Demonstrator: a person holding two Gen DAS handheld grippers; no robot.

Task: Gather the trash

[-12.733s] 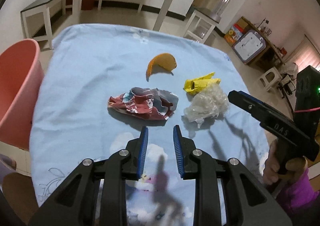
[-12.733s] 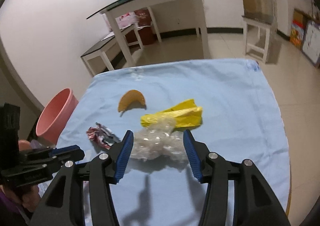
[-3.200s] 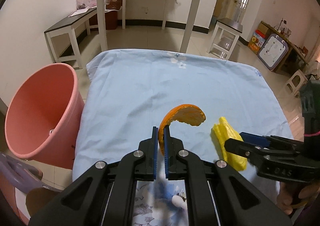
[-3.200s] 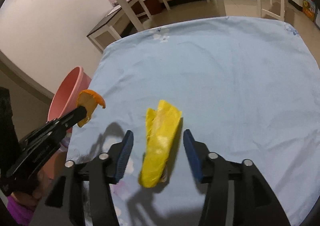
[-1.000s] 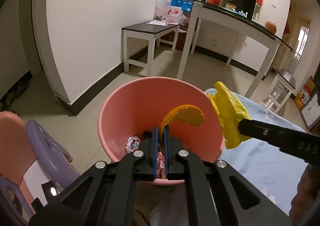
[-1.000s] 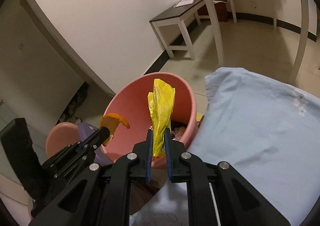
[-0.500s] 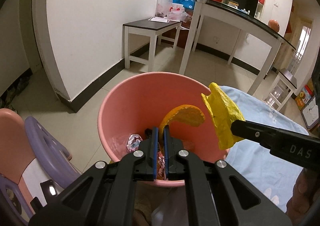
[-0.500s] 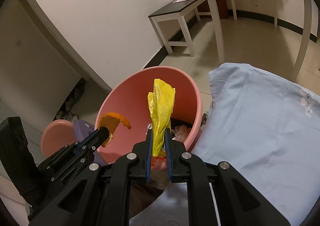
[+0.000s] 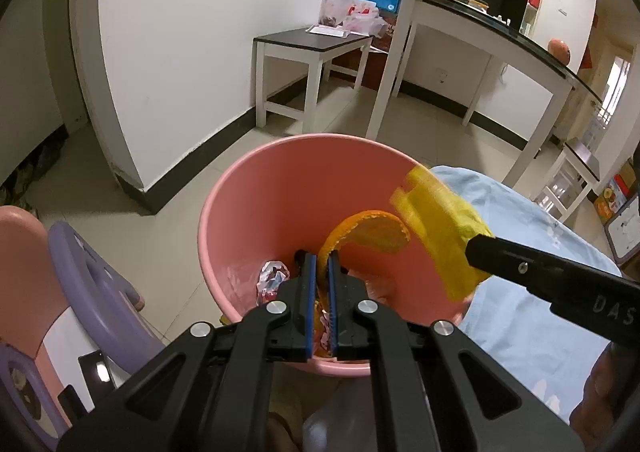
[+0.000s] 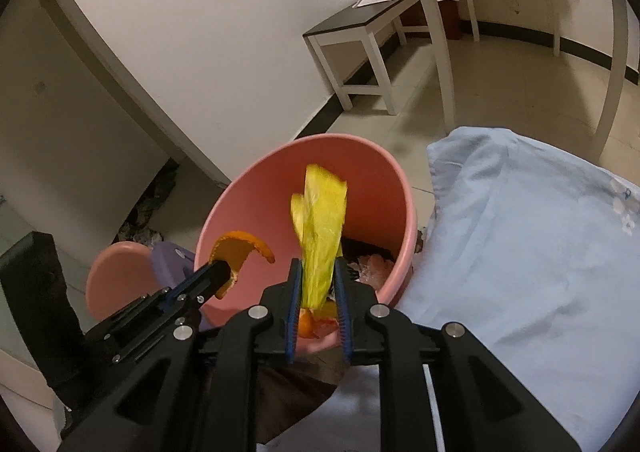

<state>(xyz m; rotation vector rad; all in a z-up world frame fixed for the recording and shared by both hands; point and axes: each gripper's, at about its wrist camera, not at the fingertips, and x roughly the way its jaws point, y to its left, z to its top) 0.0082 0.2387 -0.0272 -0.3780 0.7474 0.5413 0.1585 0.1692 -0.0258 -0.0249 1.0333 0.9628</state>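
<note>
2 grippers (left [image 9: 320, 268], right [image 10: 318, 284]) — 1 bucket [image 9: 248, 188].

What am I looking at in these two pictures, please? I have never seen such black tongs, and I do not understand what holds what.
There is no robot. A person holds a black two-finger gripper in each hand, and each carries a fisheye camera looking along its fingers. One picture is from the left gripper, the other from the right gripper. Both hang over a round pink plastic bucket beside a light blue cloth. The left one is shut on a curved orange peel. A crumpled yellow plastic bag stands between the right one's fingers; I cannot tell whether it is clamped. A crumpled shiny wrapper lies inside the bucket.
</note>
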